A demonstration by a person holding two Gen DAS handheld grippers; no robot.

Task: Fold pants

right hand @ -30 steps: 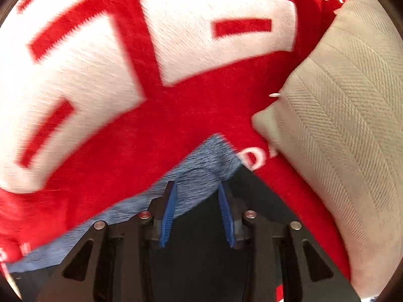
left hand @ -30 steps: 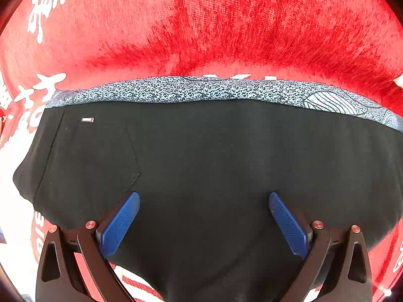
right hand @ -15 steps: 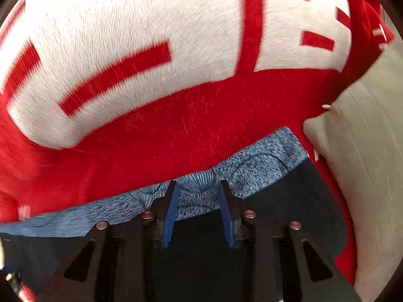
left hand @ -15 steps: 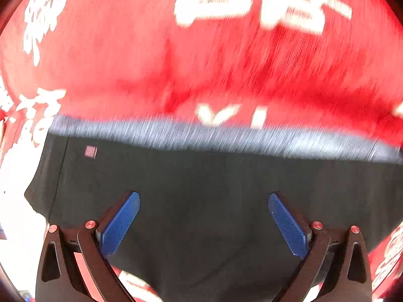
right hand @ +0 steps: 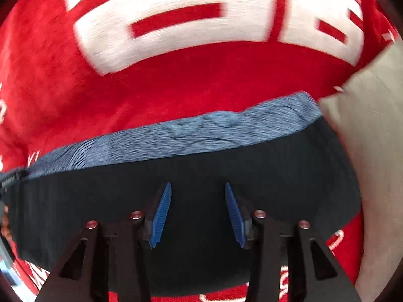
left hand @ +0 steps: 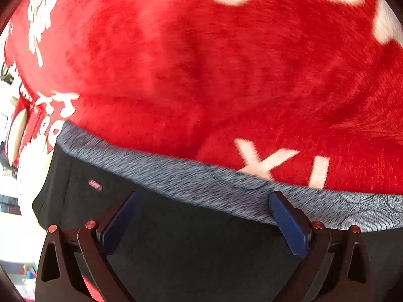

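Note:
Black pants [left hand: 196, 246] with a grey-blue patterned waistband [left hand: 176, 178] lie flat on a red blanket [left hand: 201, 75] with white lettering. My left gripper [left hand: 201, 216] is open wide just above the black fabric, its blue pads near the waistband. The same pants [right hand: 201, 176] and waistband [right hand: 201, 130] show in the right wrist view. My right gripper [right hand: 197, 209] hovers over the black fabric below the waistband, pads partly open with nothing between them.
A beige cushion [right hand: 372, 151] lies against the right end of the pants. A small pale tag [left hand: 95, 185] sits on the pants near their left end. The red blanket [right hand: 176, 80] spreads beyond the waistband.
Both grippers have drawn back from the waistband side; the right gripper, which was at the waistband corner, now sits over the black fabric with more of the pants in view. Left stays open.

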